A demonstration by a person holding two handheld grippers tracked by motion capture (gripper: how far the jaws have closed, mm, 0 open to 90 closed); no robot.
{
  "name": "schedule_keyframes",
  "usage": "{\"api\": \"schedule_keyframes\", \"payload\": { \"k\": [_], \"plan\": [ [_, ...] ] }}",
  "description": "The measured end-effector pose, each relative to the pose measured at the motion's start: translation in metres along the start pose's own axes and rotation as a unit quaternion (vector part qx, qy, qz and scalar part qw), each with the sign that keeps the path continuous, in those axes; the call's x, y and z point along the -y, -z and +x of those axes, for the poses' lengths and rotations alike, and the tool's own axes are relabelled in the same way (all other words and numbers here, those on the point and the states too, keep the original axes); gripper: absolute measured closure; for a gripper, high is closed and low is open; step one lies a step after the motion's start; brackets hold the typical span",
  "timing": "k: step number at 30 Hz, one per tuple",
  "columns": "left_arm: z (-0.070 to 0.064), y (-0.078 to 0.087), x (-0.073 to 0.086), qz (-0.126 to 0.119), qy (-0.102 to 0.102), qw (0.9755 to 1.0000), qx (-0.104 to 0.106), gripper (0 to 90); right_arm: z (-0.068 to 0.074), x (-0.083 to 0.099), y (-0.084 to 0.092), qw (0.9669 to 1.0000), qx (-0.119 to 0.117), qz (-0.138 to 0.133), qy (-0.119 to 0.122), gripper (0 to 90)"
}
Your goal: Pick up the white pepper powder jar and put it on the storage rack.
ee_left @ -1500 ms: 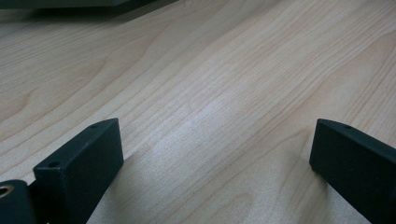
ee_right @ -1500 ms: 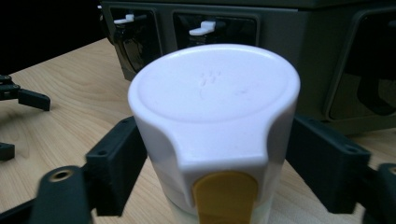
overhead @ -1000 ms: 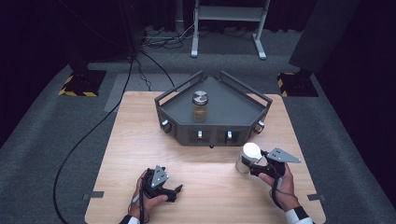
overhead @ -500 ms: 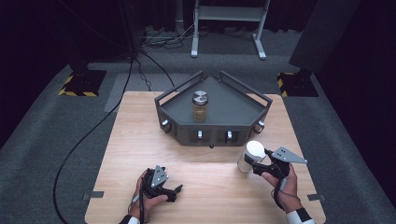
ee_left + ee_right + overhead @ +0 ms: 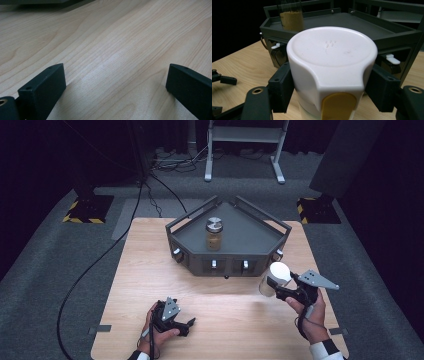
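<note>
My right gripper (image 5: 276,288) is shut on a clear jar with a white lid (image 5: 278,271) and holds it just above the wooden table, in front of the tray's right corner. In the right gripper view its black fingers (image 5: 281,87) press both sides of the white lid (image 5: 332,55), which has a yellow tab facing the camera. My left gripper (image 5: 189,324) rests on the table near the front edge, open. In the left gripper view nothing but bare wood lies between the jaws of this gripper (image 5: 115,85). A second jar (image 5: 214,234) with brown contents and a metal lid stands upright in the tray.
The dark grey five-sided tray (image 5: 250,232) with raised rails sits at the back middle of the table (image 5: 150,270), small knobs along its front wall. In the right gripper view the tray (image 5: 362,25) stands close behind the held jar. Cables and stands are on the floor beyond.
My right gripper has lifted the white-lidded jar up off the table, and slightly toward the tray. The left gripper has stayed put.
</note>
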State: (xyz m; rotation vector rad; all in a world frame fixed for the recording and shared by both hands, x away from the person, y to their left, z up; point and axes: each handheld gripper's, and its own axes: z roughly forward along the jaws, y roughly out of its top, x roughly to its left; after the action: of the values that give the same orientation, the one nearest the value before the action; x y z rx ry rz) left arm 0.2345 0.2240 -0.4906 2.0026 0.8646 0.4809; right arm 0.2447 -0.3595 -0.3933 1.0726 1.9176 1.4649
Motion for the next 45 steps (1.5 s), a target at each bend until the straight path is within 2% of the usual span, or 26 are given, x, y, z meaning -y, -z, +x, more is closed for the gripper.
{"api": "schedule_keyframes", "payload": {
  "k": [8, 19, 26, 33, 45],
  "plan": [
    [0.000, 0.000, 0.000, 0.000, 0.000, 1.0000, 0.000, 2.7, 0.004, -0.022, 0.002, 0.9999, 0.009, -0.003, 0.006, 30.5],
    [0.000, 0.000, 0.000, 0.000, 0.000, 1.0000, 0.000, 2.7, 0.008, -0.039, -0.003, 0.9998, 0.015, -0.014, -0.002, 30.5],
    [0.000, 0.000, 0.000, 0.000, 0.000, 1.0000, 0.000, 2.7, 0.009, -0.055, -0.009, 0.9997, 0.017, -0.017, 0.003, 30.5],
    [0.000, 0.000, 0.000, 0.000, 0.000, 1.0000, 0.000, 2.7, 0.011, -0.076, -0.018, 0.9994, 0.021, -0.019, 0.021, 30.5],
    [0.000, 0.000, 0.000, 0.001, 0.000, 1.0000, 0.000, 2.7, 0.012, -0.103, -0.034, 0.9989, 0.025, -0.026, 0.029, 30.5]
  ]
}}
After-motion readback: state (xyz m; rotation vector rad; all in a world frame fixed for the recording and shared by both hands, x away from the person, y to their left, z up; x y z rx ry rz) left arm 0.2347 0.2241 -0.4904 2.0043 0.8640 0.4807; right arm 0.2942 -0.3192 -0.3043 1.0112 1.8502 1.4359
